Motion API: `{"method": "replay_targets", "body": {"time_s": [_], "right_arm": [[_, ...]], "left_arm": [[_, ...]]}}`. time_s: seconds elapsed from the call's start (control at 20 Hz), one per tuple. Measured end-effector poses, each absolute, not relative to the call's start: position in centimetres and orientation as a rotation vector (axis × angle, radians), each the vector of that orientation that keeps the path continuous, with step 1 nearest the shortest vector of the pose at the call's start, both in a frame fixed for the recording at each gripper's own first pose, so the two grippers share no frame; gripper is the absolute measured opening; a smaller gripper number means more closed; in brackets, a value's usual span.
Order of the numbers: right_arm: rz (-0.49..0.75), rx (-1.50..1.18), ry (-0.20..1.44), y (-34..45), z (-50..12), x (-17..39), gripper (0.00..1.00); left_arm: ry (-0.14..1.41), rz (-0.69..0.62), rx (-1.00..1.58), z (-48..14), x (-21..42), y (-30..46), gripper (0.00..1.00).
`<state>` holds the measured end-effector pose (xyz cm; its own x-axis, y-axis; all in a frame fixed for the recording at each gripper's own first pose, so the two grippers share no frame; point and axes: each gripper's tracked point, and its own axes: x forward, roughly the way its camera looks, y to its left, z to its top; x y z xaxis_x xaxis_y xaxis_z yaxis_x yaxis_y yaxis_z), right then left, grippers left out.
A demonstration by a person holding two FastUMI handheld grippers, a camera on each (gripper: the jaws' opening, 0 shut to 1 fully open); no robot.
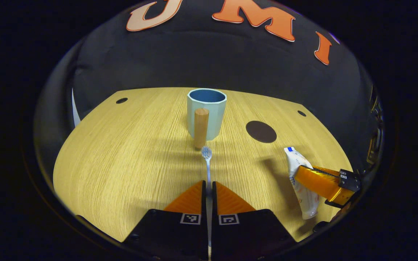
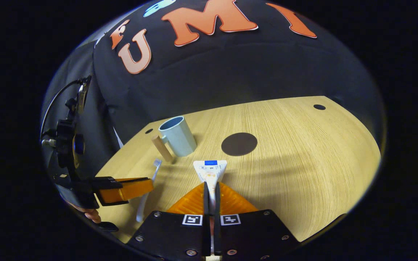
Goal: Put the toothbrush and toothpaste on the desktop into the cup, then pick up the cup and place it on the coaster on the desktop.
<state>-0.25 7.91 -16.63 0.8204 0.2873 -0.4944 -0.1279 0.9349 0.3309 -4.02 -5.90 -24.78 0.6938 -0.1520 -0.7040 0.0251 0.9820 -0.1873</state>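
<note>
Toothbrush [image 1: 207, 165] — thin, light, springy — is pinched at the handle by the left claw [image 1: 209, 186], head just short of the cup [image 1: 207, 113]. Toothpaste [image 2: 211, 170], soft and squashy, is clamped mid-tube in the right claw [image 2: 210, 190] over the bench [image 2: 303, 145] — coaster [image 2: 239, 144] waits beside the cup.
</note>
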Motion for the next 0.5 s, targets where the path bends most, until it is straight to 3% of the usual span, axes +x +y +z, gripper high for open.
{"method": "replay_targets", "body": {"time_s": [0.5], "right_arm": [[0.198, 0.247, 0.317, 6.1, -7.5, 2.7, 0.04]], "left_arm": [[0.493, -0.132, -0.194, -21.4, -3.7, -2.3, 0.03]]}}
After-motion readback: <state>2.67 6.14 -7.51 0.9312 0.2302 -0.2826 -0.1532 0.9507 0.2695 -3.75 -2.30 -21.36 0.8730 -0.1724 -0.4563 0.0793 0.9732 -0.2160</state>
